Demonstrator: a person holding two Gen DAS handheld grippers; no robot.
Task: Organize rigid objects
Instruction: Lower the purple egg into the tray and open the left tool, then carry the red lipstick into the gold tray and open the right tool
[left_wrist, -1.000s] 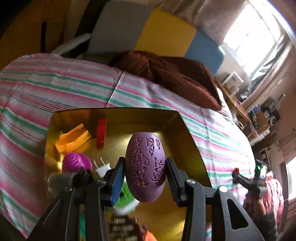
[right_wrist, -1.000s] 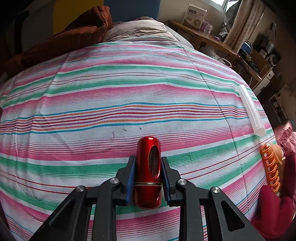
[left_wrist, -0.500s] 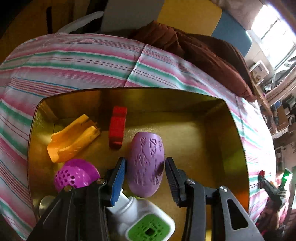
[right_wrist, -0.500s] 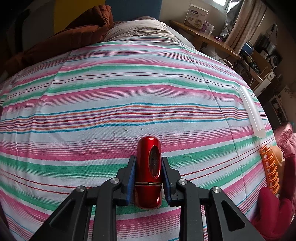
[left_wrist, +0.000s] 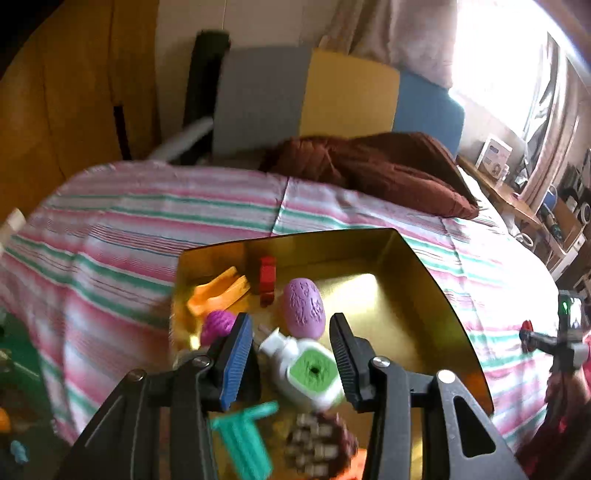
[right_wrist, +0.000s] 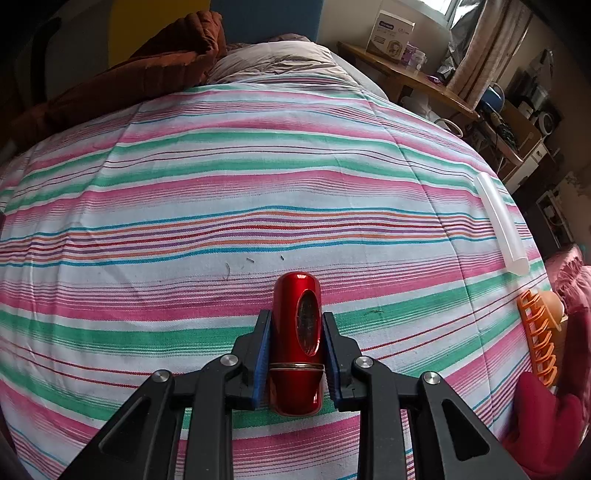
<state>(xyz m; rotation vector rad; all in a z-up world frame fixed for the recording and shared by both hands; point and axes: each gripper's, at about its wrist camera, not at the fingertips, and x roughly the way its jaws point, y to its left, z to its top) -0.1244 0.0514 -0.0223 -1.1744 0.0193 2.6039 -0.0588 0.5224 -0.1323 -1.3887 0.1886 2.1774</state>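
The left gripper (left_wrist: 291, 347) was held open and empty above the gold tray (left_wrist: 424, 266) on the bed, where the purple egg (left_wrist: 303, 307) lay. A red cylinder (right_wrist: 296, 343) was clamped by the right gripper (right_wrist: 295, 345), seemingly touching the bedspread (right_wrist: 221, 184).

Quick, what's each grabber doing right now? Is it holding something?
Left gripper: open, holding nothing; the purple egg-shaped thing lies in the gold tray.
Right gripper: closed on the red cylinder.
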